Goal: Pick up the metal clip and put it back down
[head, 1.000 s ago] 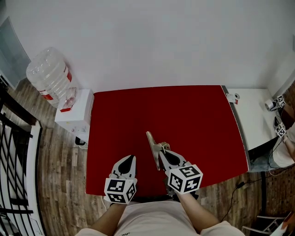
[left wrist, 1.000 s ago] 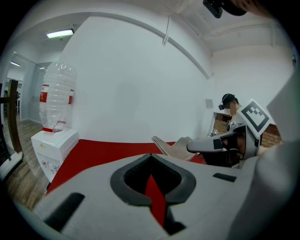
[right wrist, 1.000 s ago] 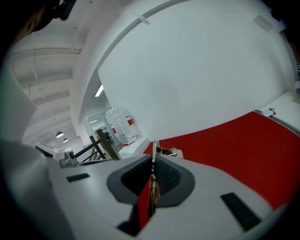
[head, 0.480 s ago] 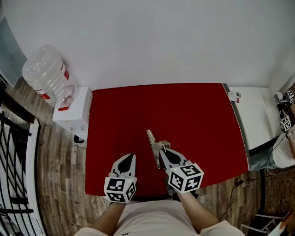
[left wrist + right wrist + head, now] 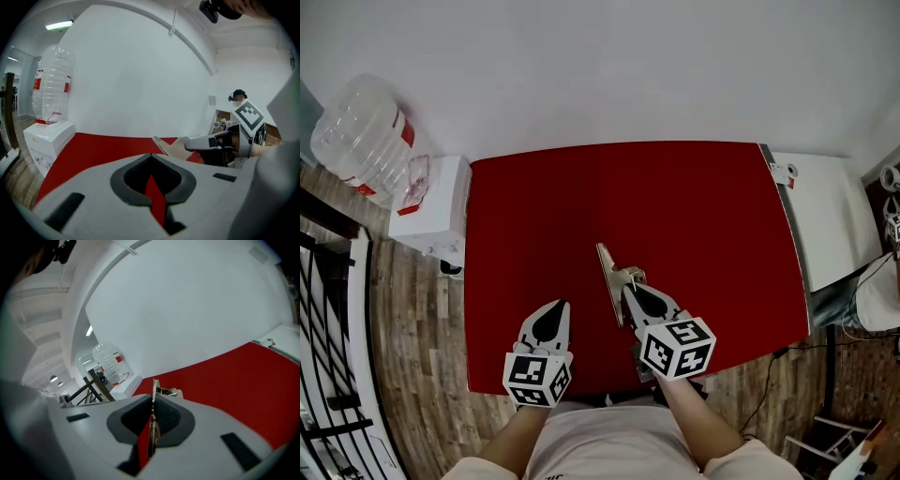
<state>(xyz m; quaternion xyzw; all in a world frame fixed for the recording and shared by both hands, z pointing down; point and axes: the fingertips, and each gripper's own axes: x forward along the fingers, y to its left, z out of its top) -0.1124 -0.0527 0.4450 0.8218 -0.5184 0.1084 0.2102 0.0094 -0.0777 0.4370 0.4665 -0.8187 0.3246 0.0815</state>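
The right gripper (image 5: pixel 630 292), white with black pads and a marker cube at its back, has its jaws pressed almost together on the flat silvery metal clip (image 5: pixel 613 279). In the right gripper view, the right gripper (image 5: pixel 153 400) pinches the clip (image 5: pixel 154 387) edge-on. The thin plate stands upright in the slit between the ribbed black pads (image 5: pixel 167 415) and sticks out past the tips, its bent wire handle just right of the plate. In the head view, the clip's long bar runs ahead and slightly left of the jaw tips, over the wide red tabletop (image 5: pixel 694 206). Whether its far end touches the red surface cannot be told.

The left gripper (image 5: pixel 557 307) hangs to the left of the right one, apart from the clip, over the near part of the same tabletop. Its own view shows the left gripper (image 5: pixel 151 155) with its tips together and nothing between them; only a sliver of red shows through the opening behind. There the clip (image 5: pixel 169 146) and the right gripper (image 5: pixel 188 143) sit just to its right. Far to the left gripper's left, a large clear plastic water bottle (image 5: pixel 358 139) sits on a white dispenser (image 5: pixel 431 211).
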